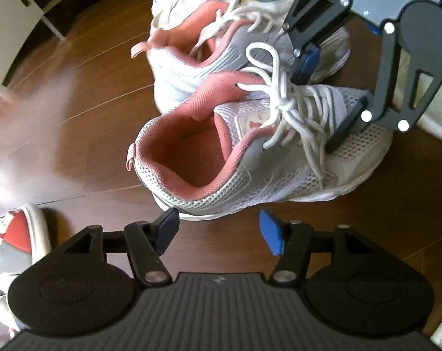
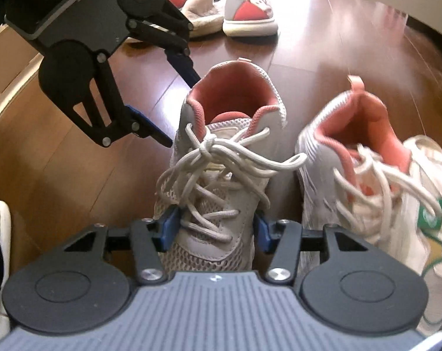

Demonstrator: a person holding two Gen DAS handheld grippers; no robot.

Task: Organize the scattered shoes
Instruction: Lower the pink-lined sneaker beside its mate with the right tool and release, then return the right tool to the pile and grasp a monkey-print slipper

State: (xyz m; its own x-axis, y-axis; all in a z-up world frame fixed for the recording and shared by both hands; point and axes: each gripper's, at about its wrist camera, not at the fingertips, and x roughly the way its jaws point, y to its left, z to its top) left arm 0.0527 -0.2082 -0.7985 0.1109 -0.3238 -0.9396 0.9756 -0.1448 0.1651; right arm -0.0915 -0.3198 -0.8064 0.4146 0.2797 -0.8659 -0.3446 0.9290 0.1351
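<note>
Right tool (image 2: pixel 215 228) clamps near sneaker (image 2: pixel 221 175) across the laces, left tool (image 1: pixel 219 231) apart, empty at its heel; keep it level, set it flush beside its mate (image 2: pixel 352 158) at 3 o'clock.

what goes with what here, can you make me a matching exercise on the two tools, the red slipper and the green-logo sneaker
1 left tool
2 right tool
3 red slipper
4 green-logo sneaker

a closed on the laced sneaker at its forefoot
b far off on the floor
c open, empty
d at the right edge of the right wrist view

Pairs: 1-c, 2-a, 3-b, 4-d
</note>
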